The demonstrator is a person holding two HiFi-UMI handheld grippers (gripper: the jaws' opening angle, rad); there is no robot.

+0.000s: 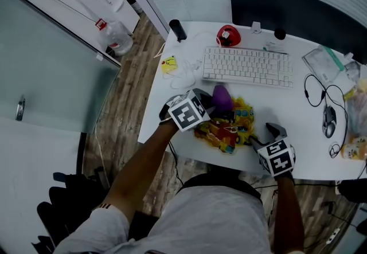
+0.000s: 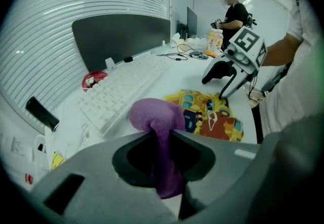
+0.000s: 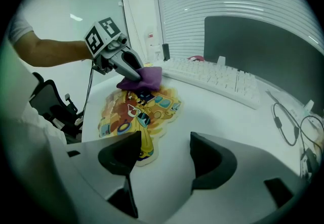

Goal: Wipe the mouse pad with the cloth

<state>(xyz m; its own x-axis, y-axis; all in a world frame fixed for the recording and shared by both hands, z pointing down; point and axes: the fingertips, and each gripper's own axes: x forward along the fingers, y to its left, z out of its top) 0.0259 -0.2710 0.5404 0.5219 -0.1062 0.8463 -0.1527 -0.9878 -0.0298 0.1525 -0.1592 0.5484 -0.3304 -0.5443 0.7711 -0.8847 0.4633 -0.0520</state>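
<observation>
My left gripper (image 2: 163, 142) clamped on purple cloth (image 2: 154, 114), wad pressed onto cartoon mouse pad (image 2: 212, 117) at desk (image 1: 309, 155) front edge. My right gripper (image 3: 162, 152) wide open, empty, apparently steadying pad's corner.

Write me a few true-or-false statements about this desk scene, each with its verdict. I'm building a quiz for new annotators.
1. The left gripper is shut on the purple cloth. True.
2. The right gripper is clamped on the mouse pad. False: its jaws stand apart with nothing between them.
3. The purple cloth lies on the keyboard. False: it sits at the end of the mouse pad nearest the keyboard.
4. The keyboard lies between the mouse pad and the monitor. True.
5. The mouse sits on the mouse pad. False: it lies on the bare desk, well off to the right of the pad.
</observation>
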